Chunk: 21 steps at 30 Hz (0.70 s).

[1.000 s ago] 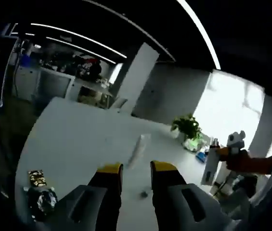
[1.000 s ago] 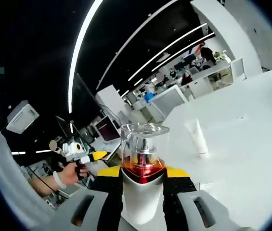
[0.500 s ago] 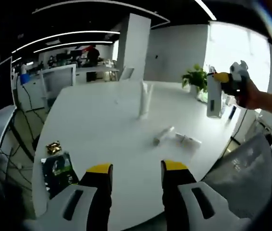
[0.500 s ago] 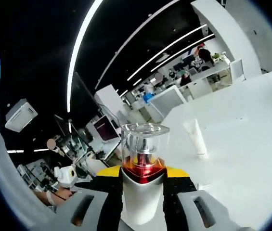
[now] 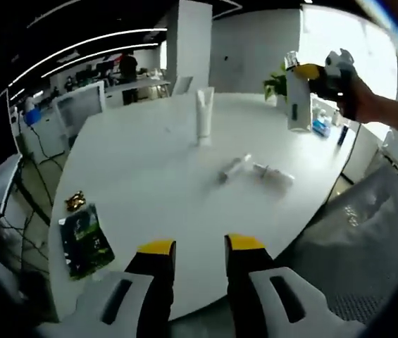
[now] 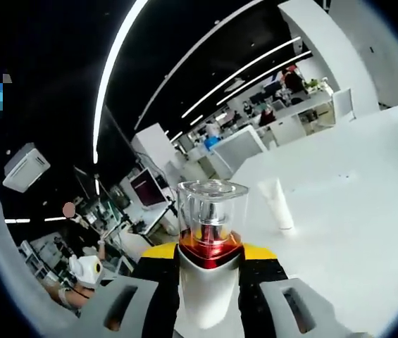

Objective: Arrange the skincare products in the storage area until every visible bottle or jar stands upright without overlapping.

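Standing on the surface (image 5: 149,183) is one tube (image 5: 203,116); two bottles (image 5: 235,167) lie flat, pointing toward 2 o'clock. The right gripper (image 6: 210,255) grasps one upright bottle (image 6: 209,271); the left gripper (image 5: 192,248) is released.

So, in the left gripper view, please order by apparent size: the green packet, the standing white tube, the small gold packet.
1. Green packet, largest, though it lies nearest the camera.
2. Standing white tube, farther off, so its real size is unsure.
3. Small gold packet, clearly smallest.
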Available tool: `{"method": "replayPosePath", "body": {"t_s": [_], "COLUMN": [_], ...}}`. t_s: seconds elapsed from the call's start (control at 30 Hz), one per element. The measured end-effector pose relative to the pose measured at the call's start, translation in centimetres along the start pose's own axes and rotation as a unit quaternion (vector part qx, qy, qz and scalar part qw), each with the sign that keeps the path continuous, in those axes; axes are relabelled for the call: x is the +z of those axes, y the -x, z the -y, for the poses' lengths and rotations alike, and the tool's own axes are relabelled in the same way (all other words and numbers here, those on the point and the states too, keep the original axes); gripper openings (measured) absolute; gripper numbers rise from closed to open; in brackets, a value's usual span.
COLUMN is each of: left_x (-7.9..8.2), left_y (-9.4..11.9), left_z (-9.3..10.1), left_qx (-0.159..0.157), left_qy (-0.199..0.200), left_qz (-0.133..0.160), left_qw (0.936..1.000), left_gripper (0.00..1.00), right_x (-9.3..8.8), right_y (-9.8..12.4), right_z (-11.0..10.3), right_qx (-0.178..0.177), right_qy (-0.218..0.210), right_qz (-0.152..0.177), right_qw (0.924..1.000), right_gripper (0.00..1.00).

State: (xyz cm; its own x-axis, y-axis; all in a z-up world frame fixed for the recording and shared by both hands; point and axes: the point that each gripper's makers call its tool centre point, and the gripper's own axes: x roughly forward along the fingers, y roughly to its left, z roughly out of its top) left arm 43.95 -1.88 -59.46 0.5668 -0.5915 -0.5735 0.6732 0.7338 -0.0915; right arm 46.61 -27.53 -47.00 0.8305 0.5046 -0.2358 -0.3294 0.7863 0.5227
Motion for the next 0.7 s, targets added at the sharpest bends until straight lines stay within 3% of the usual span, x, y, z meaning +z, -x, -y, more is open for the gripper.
{"method": "replayPosePath", "body": {"t_s": [0.03,0.13,0.3,0.47,0.7], "left_x": [-0.4,-1.0,-1.2,-1.2,-1.6], "left_y": [0.1,0.0,0.2,0.3,0.2], "left_z": [-0.3,-0.4,-0.6,-0.7,-0.9], "left_qx": [0.003,0.006,0.009,0.01,0.013], "left_qy": [0.022,0.013,0.014,0.023,0.027], "left_qz": [-0.005,-0.02,-0.02,-0.02,-0.026], "left_qw": [0.9997,0.9997,0.9997,0.9995,0.9992], "left_gripper": [0.31,0.32,0.3,0.29,0.29], "right_x": [0.1,0.5,1.0,1.2,1.5], "right_y": [0.0,-0.1,-0.8,-2.6,-5.0], "right_z": [0.3,1.4,3.1,4.6,7.0], "right_qx": [-0.005,-0.022,-0.034,-0.042,-0.044], "right_qy": [0.01,0.023,0.046,0.113,0.158], "right_qz": [0.002,0.005,0.015,-0.009,-0.032], "right_qw": [0.9999,0.9995,0.9982,0.9927,0.986], "right_gripper": [0.25,0.25,0.24,0.24,0.24]}}
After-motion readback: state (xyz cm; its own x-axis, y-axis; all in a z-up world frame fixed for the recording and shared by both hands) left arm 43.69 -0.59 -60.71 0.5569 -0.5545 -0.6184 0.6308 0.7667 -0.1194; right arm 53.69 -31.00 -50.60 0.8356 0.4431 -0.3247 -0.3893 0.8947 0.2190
